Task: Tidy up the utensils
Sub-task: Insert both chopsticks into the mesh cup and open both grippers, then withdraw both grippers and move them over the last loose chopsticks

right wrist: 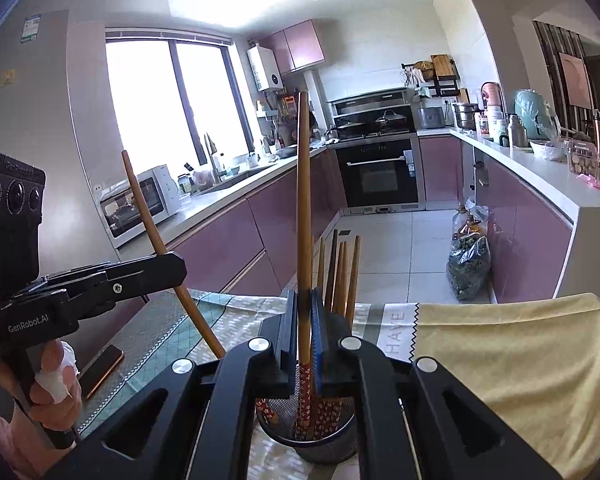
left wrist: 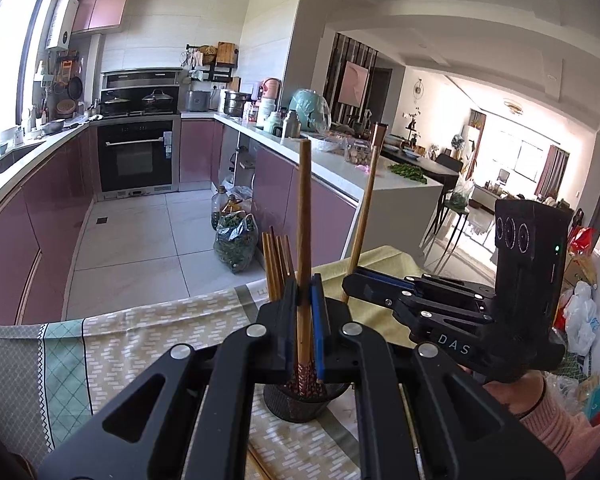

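- Left gripper [left wrist: 305,292] is clamped on a brown wooden chopstick [left wrist: 304,216].
- Right gripper [right wrist: 305,312] pinches another wooden chopstick [right wrist: 303,200] above the black mesh holder [right wrist: 324,446] on the desk [right wrist: 500,360].

We see bright daylight from a blown-out kitchen window [right wrist: 172,100], glare in the far living room [left wrist: 512,148], sharp focus, fisheye bending and dark corners.
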`<state>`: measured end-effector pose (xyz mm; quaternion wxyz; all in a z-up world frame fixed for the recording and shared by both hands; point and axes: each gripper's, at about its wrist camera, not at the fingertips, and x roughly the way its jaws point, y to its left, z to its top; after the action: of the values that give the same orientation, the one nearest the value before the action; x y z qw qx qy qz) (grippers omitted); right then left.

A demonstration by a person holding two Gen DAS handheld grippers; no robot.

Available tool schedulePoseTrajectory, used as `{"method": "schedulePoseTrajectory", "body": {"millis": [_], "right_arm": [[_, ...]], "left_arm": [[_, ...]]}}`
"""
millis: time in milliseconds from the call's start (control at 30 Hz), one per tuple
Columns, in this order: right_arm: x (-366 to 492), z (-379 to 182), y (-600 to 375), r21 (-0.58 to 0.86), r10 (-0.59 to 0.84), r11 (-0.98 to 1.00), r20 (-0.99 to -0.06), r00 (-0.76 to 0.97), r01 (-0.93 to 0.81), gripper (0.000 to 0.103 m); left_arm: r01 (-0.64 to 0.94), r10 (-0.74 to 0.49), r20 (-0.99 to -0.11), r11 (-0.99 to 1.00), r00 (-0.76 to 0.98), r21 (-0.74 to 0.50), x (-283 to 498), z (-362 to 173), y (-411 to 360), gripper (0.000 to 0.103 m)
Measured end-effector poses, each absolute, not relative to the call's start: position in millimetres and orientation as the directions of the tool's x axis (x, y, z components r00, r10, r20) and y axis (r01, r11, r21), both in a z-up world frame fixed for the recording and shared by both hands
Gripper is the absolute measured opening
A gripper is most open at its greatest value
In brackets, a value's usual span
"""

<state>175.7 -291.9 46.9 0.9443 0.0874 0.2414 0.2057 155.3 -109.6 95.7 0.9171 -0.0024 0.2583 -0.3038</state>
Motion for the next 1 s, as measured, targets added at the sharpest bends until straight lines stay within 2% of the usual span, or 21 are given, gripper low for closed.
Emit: {"method": "schedulePoseTrajectory", "body": {"millis": [267,433,900,1000], "right_arm": [[183,26,-282,0.25,0.42,0.907,-0.512,0.749,-0.338,0.005],[187,15,-279,0.245,0.408,0.913,-0.562,0.72,-0.326,0.005],[194,7,-275,0.253,0.384,0.923,-0.589,0.711,-0.29,0.006],[194,7,-275,0.254,0.38,0.925,-0.588,0.714,-0.282,0.009]], "left_arm": [[0.56,-0.506,-0.601,0.82,0.619,-0.113,170,62,-126,0.008],[0.558,-0.488,-0.652,0.821,0.58,-0.118,187,48,-131,0.008],[0.53,-0.45,-0.685,0.841,0.573,-0.109,217,30,-141,0.009],[0.518,-0.45,-0.683,0.847,0.575,-0.122,216,28,-139,0.012]]}}
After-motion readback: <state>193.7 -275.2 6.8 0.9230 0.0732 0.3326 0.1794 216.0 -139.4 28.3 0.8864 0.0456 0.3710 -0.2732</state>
